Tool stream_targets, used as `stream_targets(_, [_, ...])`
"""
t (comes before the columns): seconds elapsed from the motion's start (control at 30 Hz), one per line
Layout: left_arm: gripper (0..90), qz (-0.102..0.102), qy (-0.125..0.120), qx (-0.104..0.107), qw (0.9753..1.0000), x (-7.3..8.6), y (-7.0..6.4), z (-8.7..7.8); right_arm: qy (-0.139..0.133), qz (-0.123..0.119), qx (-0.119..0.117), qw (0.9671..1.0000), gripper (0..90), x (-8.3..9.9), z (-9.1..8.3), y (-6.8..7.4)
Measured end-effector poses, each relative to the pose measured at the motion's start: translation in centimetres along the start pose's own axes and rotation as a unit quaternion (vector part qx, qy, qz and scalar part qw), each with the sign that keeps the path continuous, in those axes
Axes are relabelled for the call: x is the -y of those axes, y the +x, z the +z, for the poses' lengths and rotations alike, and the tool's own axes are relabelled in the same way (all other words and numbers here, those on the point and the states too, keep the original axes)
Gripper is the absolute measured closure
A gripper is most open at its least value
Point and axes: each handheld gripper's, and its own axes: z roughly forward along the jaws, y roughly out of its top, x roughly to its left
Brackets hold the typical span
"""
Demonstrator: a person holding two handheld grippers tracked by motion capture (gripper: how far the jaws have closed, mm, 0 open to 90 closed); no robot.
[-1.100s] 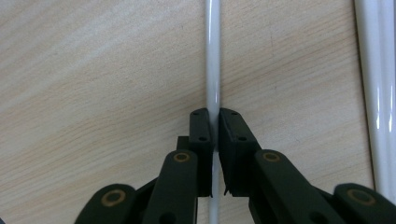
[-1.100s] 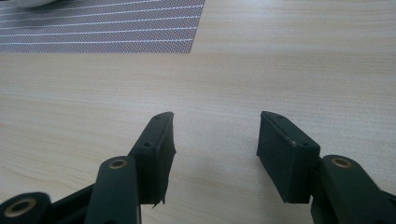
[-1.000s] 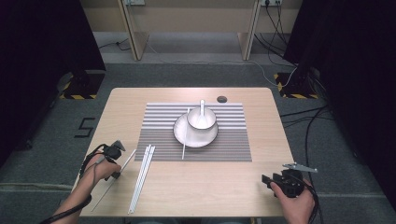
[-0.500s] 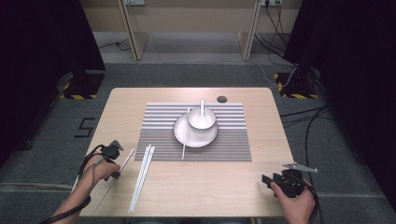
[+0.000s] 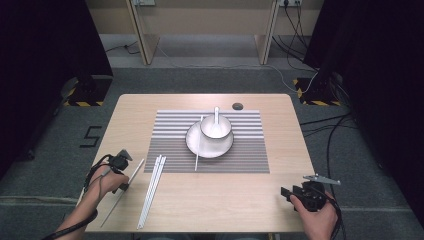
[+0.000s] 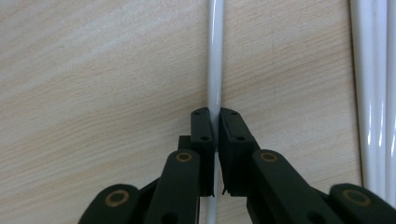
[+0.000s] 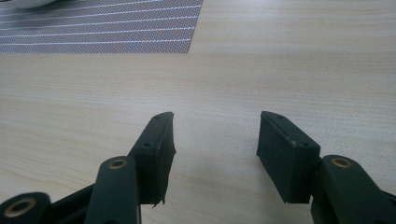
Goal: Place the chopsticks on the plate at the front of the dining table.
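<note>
A thin white chopstick point(image 5: 135, 172) point(image 6: 215, 56) lies on the wooden table point(image 5: 225, 200) at its near left, and my left gripper point(image 5: 123, 184) point(image 6: 216, 114) is shut on it from above, jaws pressed to both sides. More white chopsticks point(image 5: 152, 190) point(image 6: 373, 93) lie side by side just to its right. A white bowl point(image 5: 216, 131) holding a spoon point(image 5: 216, 116) stands on a white plate point(image 5: 207, 149) on the striped placemat point(image 5: 250, 150) point(image 7: 93, 28). My right gripper point(image 5: 295, 192) point(image 7: 215, 135) hovers open over bare wood at the near right corner.
One more white chopstick point(image 5: 197, 150) leans across the plate's left side onto the mat. A small black round cap point(image 5: 237, 106) sits at the table's far edge. Dark curtains and cables surround the table.
</note>
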Motion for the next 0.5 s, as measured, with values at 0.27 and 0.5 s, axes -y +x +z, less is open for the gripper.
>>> stream_targets(0.27, [84.5,0.005,-0.009,0.003,0.9999,-0.3,-0.3,-0.7,0.000,-0.001,0.000,1.0000,46.3,0.0,0.0,0.0])
stream_targets(0.5, [84.5,0.005,-0.017,0.004,0.9998,-0.6,-0.4,-1.3,0.000,-0.001,0.001,1.0000,46.2,0.0,0.0,0.0])
